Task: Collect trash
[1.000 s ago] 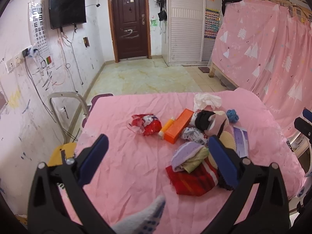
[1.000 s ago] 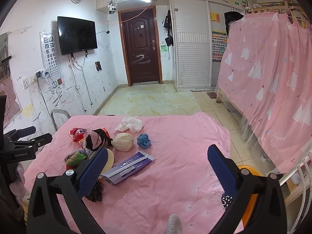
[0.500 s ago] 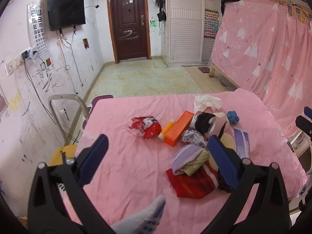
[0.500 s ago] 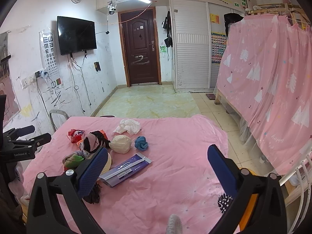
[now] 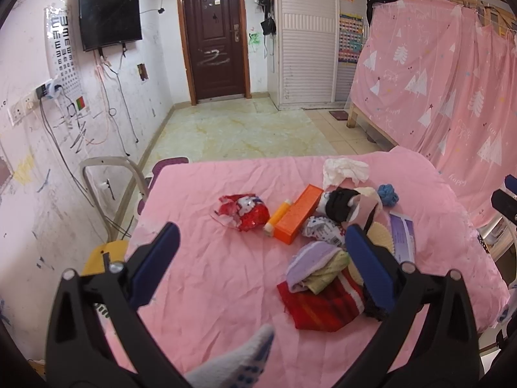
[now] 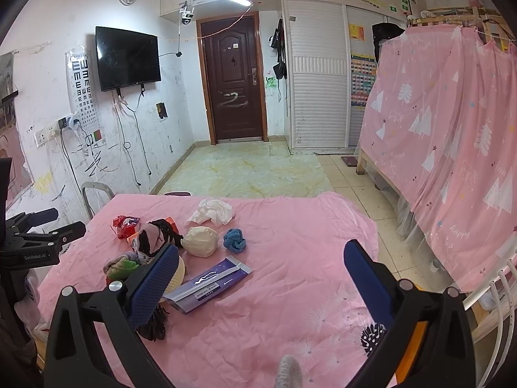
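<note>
L claw (image 5: 261, 255) and R claw (image 6: 260, 270) hover over a pink-covered bed (image 5: 206, 271), both w/ jaws spread wide, holding nothing. Betw. L claw's fingers: red crumpled wrapper (image 5: 244, 211), just beside it a yellow tube (image 5: 276, 215) touching an orange box (image 5: 297, 213). Beyond, white tissue wad (image 5: 344, 169) near the far edge. R view: purple packet (image 6: 210, 283) nr the left finger, tissue (image 6: 213, 211) farther off, blue yarn ball (image 6: 234, 240) and socks pile (image 6: 124, 265) between.
</note>
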Demonstrator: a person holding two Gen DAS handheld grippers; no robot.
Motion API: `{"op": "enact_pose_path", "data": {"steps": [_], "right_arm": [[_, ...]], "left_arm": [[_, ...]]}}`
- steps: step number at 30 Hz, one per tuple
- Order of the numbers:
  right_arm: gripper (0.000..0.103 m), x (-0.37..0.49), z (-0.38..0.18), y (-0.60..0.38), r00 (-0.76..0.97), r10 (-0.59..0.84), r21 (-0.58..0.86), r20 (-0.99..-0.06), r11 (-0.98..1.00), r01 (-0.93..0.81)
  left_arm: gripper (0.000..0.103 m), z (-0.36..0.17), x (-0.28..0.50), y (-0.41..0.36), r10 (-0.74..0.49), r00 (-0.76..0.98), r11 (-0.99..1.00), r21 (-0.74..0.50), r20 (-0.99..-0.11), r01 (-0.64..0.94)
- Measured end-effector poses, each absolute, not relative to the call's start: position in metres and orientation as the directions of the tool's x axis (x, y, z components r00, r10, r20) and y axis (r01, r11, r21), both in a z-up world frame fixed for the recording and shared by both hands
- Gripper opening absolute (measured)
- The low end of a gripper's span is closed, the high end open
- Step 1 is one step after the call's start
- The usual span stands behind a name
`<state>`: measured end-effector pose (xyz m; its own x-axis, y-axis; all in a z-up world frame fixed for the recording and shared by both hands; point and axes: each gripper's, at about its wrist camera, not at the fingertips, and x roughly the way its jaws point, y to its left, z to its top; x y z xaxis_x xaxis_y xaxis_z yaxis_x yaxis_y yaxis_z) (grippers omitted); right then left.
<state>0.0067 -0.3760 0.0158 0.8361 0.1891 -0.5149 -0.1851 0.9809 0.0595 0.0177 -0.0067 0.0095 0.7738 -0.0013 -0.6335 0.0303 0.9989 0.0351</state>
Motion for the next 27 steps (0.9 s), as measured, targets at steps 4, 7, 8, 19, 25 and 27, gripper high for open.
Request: {"op": "enact_pose_path", "data": {"steps": [4, 7, 8, 19, 25, 27], "right_arm": [[0.093, 0.007, 0.016, -0.376, 0.836, 0.191, 0.061, -0.514, 0.981, -0.187], [0.093, 0.008, 0.016, -0.375, 0.835, 0.193, 0.061, -0.515, 0.98, -0.189], [0.093, 0.009, 0.016, -0.374, 0.834, 0.194, 0.06, -0.516, 0.98, -0.19], [0.093, 0.016, 0.01, -0.372, 0.824, 0.204, 0.067, -0.529, 0.978, -0.199], [0.093, 0.024, 0.001, -0.37, 0.806, 0.224, 0.083, -0.548, 0.973, -0.214], [0.093, 0.029, -0.008, -0.368, 0.784, 0.25, 0.107, -0.569, 0.967, -0.231]], "left_arm": [[0.098, 0.01, 0.018, -0.007, -0.001, 0.773, 0.999, 0.035, -0.634, 0.03], [0.098, 0.01, 0.018, -0.007, -0.001, 0.773, 0.999, 0.036, -0.634, 0.031], [0.098, 0.01, 0.018, -0.007, 0.0, 0.773, 0.999, 0.037, -0.634, 0.03], [0.098, 0.006, 0.022, -0.001, 0.0, 0.763, 0.999, 0.032, -0.647, 0.028], [0.098, -0.001, 0.026, -0.002, 0.007, 0.747, 0.999, 0.033, -0.664, 0.02], [0.098, -0.006, 0.029, 0.003, -0.001, 0.732, 1.0, 0.014, -0.682, 0.015]]}}
